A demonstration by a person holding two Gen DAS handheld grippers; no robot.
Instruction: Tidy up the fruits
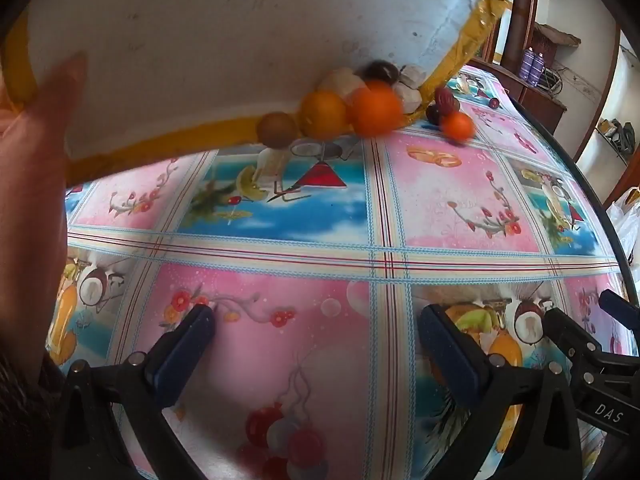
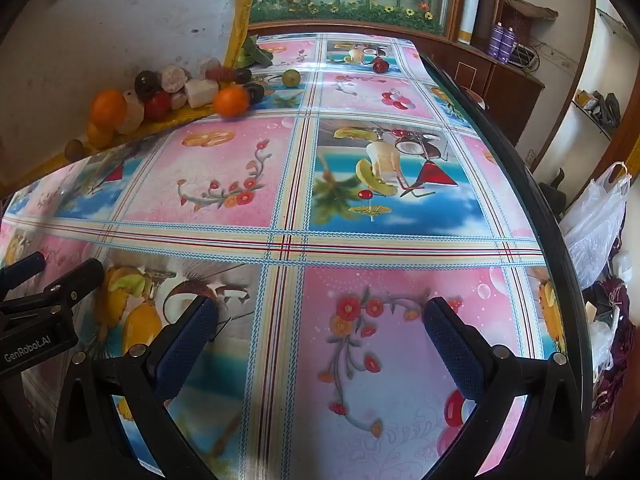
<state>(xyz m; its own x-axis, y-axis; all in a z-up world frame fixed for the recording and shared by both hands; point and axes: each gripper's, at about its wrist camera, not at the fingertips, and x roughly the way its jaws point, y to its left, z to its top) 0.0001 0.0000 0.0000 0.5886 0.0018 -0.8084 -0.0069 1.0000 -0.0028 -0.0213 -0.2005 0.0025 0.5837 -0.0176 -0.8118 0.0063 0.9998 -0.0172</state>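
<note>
Orange and brown fruits crowd the low lip of a tilted white tray (image 1: 200,32) with a yellow-taped rim. Left wrist view: a bare hand (image 1: 36,152) holds the tray at its left edge, above the far part of the worktop (image 1: 460,208). I see an orange (image 1: 323,114), a blurred second orange (image 1: 376,108) and a brown kiwi-like fruit (image 1: 277,129) at the lip; a small orange fruit (image 1: 457,126) lies on the worktop just beside the tray's corner. My left gripper (image 1: 316,344) hovers over the near edge, its fingers spread wide with nothing between them.

Right wrist view: the same tray leans at the far left corner, the fruit heap (image 2: 168,88) spilling from it. One orange (image 2: 231,101) sits at the lip's end; a green fruit (image 2: 291,78) and a red fruit (image 2: 380,65) rest apart near the far edge. My right gripper (image 2: 320,340) likewise has fingers spread and empty.

I judge that sorting has not begun: the fruits are only being tipped out, and every piece remains to be grouped.
</note>
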